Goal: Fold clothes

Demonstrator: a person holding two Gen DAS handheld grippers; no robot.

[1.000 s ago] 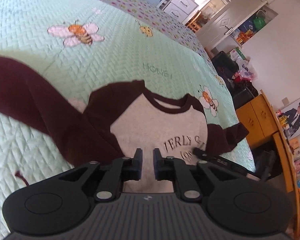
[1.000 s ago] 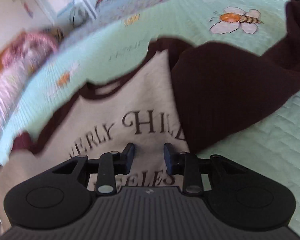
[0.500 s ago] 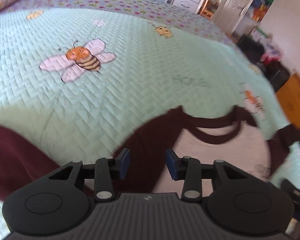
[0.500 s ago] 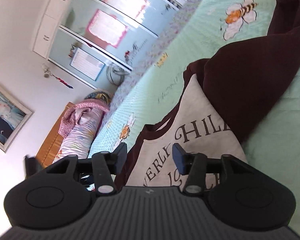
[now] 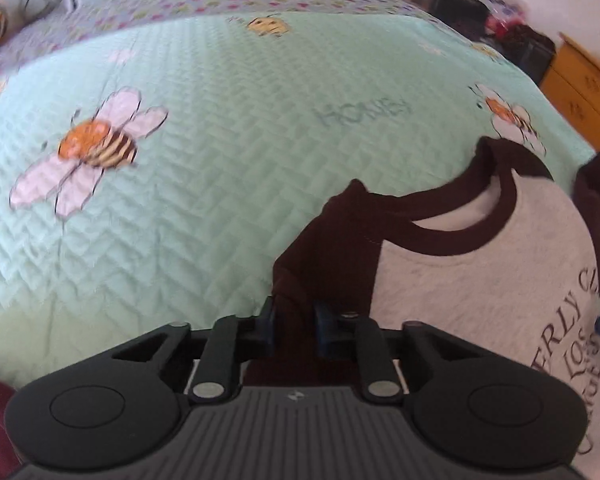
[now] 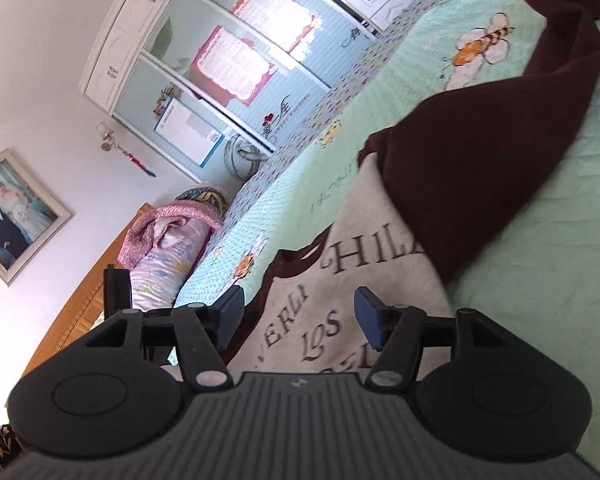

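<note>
A grey shirt (image 5: 480, 280) with maroon sleeves and collar lies face up on the mint bee-print bedspread (image 5: 200, 180). My left gripper (image 5: 294, 322) points down at the shirt's maroon shoulder (image 5: 320, 248). Its jaws are closing, with that fabric pinched between the blue pads. In the right wrist view the shirt's printed grey front (image 6: 364, 240) lies under my right gripper (image 6: 298, 312), whose jaws are opening with nothing pressed between them. A long maroon sleeve (image 6: 480, 152) stretches away across the bedspread (image 6: 540, 280).
A white wardrobe with glass doors (image 6: 228, 60) stands beyond the bed. Rolled pink bedding (image 6: 168, 236) rests against a wooden headboard (image 6: 80, 300). A framed photo (image 6: 12, 212) hangs on the wall. A yellow cabinet (image 5: 580, 84) and dark bags (image 5: 528, 48) stand off the bed's far side.
My left gripper swung from the shirt's front to its maroon shoulder, opened briefly, then closed on the fabric. My right gripper rolled sideways and its jaws spread wider.
</note>
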